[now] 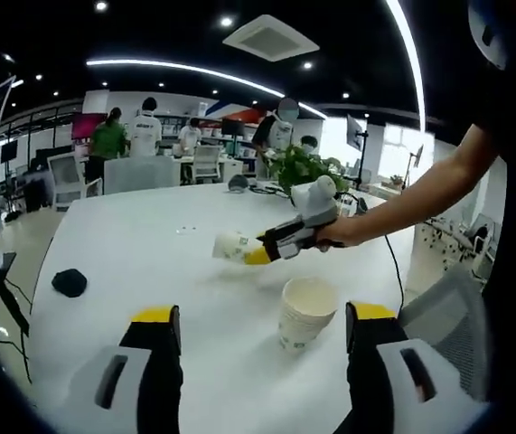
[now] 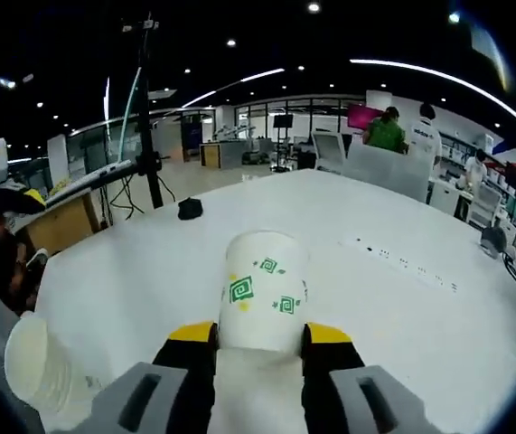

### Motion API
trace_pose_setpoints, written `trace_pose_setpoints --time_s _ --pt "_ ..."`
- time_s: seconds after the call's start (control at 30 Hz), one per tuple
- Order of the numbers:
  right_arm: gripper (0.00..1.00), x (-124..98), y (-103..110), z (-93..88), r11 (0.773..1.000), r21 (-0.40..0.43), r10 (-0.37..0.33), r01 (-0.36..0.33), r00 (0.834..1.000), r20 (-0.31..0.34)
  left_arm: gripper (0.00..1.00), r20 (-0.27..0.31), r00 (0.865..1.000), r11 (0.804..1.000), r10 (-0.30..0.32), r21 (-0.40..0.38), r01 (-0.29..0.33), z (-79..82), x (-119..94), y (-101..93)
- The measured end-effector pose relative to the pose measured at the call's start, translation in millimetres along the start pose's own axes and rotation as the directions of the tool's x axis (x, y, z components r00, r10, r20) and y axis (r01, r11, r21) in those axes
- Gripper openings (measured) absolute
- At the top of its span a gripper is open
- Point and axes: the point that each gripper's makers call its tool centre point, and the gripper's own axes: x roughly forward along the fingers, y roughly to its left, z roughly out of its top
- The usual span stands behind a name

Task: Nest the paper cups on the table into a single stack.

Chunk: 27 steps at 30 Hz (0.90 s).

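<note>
In the left gripper view, my left gripper has its jaws spread wide with nothing between them. Just ahead of them, toward the right-hand jaw, a stack of paper cups stands upright on the white table, mouth up; its ribbed side suggests several cups already nested, though I can't count them. Beyond it my right gripper comes in from the right, clamped on a single cup held on its side above the table. A small dark object lies well off to the left of my jaws.

In the right gripper view, the right gripper grips that green-patterned cup between its yellow-tipped jaws, the closed bottom pointing away from me. The stack sits low at the left, cut off by the edge.

I judge the job nearly done: this cup still has to go into the stack. Whether other loose cups remain, I can't tell.
</note>
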Motion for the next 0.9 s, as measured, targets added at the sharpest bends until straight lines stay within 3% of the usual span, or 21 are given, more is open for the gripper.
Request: trace_pose_setpoints --time_s 0.27,0.33,0.6,0.9 --pt "0.35 -45.1 14.9 16.6 1.000 -0.022 0.023 -0.021 0.997 0.077 0.65 0.004 0.999 0.998 -0.054 0.010 0.054 8.6 15.6 -11.4" --pt "0.35 -61.6 28.7 29.0 0.999 -0.027 0.030 -0.027 0.995 0.097 0.62 0.003 0.998 0.997 -0.068 0.023 0.068 11.8 20.4 -14.3" --pt "0.35 -90.8 55.0 40.6 0.998 -0.037 0.060 -0.055 0.986 0.157 0.52 0.018 0.992 0.991 -0.122 0.062 0.121 28.8 36.6 -25.3" --pt "0.35 -117.2 87.6 42.5 0.991 -0.088 0.111 -0.096 0.977 0.181 0.42 0.034 0.975 0.970 -0.218 0.119 0.213 47.6 43.6 -41.1"
